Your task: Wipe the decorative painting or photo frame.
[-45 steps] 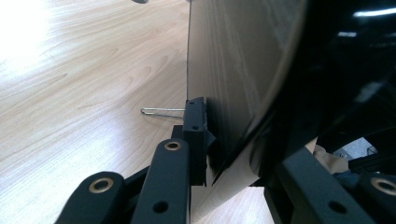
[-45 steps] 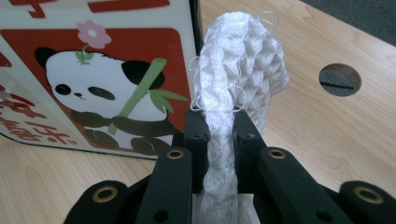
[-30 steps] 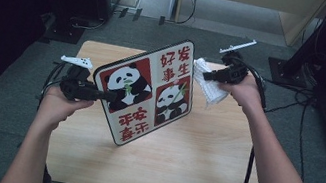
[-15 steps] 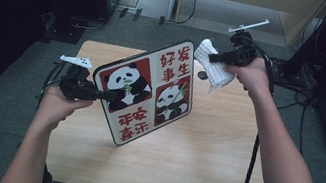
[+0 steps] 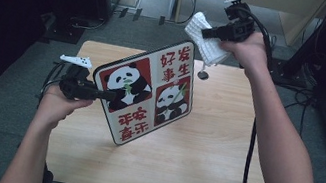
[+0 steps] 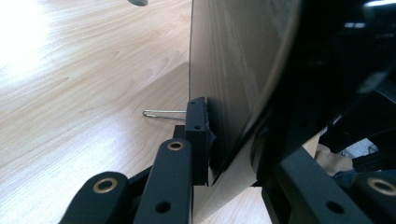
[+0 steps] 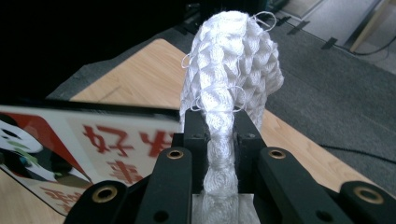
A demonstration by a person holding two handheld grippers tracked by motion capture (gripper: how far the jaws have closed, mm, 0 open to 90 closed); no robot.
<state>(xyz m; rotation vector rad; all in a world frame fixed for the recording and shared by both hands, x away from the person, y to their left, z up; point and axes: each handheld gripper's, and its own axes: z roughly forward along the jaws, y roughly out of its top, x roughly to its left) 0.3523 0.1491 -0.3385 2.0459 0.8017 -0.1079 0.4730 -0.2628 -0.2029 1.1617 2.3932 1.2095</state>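
Now our left tool [image 5: 108, 95] clamps the panda board [image 5: 150, 92]; our right tool [image 5: 210, 32], clamped on the white cloth [image 5: 206, 41], sits above the board's top corner, wiping apparently unfinished.

— What's the board [image 5: 146, 91] like?

— A flat rounded rectangle, black-edged, with two pandas on red squares and red characters on white ones. It stands tilted at mid-frame in the high view, its lower corner low over the worktop.

— And the cloth [image 5: 209, 41]?

— White, waffle-knit, bunched up. It hangs at the upper right, just beside the board's top corner, its fold pinched thin.
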